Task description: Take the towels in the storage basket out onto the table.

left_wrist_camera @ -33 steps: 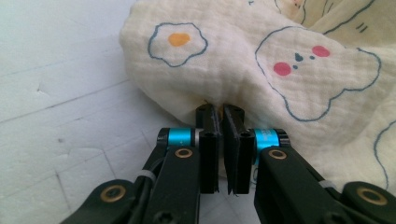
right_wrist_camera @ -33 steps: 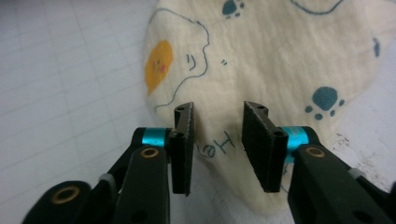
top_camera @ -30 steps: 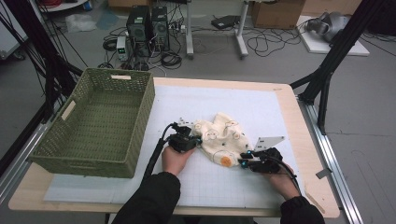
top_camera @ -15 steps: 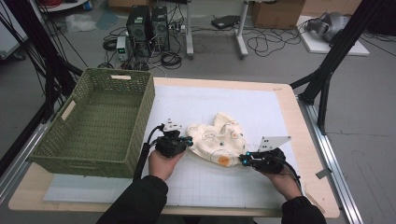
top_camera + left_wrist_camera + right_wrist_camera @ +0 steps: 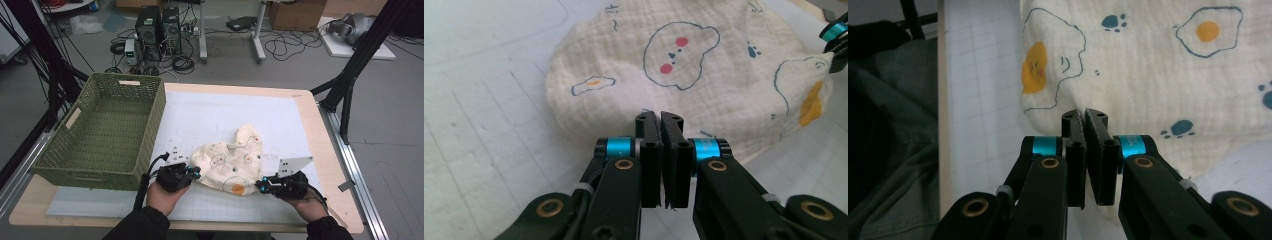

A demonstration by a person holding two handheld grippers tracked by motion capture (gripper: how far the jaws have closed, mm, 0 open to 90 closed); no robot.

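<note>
While both tongs (image 5: 196, 173) (image 5: 259, 185) pinch the cloth (image 5: 227, 162), cables (image 5: 165, 62) litter the floor behind the table (image 5: 310, 125).

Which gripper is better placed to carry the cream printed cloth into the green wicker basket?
Left. The left gripper pinches the cream printed cloth's edge right beside the green wicker basket; the right gripper grips the far corner.

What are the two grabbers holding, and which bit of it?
Both hold the cream printed cloth by its near edge: the left gripper pinches the left end and the right gripper pinches the right end, beside the orange egg print.
</note>
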